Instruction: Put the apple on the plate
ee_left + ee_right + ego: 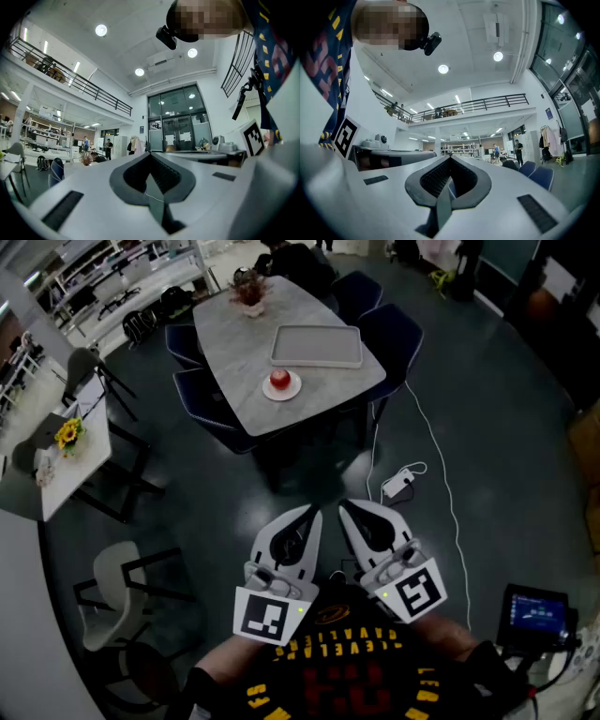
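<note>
Both tools are being held low in the frame, close to the person's shirt. The left tool [313,512] and the right tool [343,506] are each squeezed closed, with nothing between the jaws. The apple [279,380] is sitting on the small white plate [292,392] on the gray surface [234,343] in the upper middle, well apart from both tools. To me the job is looking done already. Reaching in now is risking a bump that rolls the apple off the plate. A white plug and cable [397,484] are lying on the floor just ahead, so stepping forward is risking a trip.
</note>
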The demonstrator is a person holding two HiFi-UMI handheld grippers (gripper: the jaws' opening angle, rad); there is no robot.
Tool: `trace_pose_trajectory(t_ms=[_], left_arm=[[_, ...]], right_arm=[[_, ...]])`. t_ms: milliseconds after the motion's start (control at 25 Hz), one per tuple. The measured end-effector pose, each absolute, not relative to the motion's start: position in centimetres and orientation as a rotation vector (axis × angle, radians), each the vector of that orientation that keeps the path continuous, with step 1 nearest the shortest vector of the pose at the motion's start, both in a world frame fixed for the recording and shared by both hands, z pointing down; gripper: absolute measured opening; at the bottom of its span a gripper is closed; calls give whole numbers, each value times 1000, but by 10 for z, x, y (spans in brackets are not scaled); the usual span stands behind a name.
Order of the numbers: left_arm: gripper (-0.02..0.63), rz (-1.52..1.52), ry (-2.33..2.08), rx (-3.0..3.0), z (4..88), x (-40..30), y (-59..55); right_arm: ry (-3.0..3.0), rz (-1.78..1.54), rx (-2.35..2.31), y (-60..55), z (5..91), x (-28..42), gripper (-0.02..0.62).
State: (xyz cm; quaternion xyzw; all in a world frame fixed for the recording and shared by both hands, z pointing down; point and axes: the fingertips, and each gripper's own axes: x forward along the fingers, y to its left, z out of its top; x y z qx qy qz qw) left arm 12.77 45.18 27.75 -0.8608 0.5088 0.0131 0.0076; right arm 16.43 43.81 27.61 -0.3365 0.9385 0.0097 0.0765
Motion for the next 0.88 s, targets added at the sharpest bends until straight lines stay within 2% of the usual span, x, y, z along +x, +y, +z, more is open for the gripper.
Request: trace_pose_trajectory(t_ms=[880], left_arm=[[2,12,1655,-2751,299,95,414]], right_arm=[[2786,-158,-1037,395,293,139,6]])
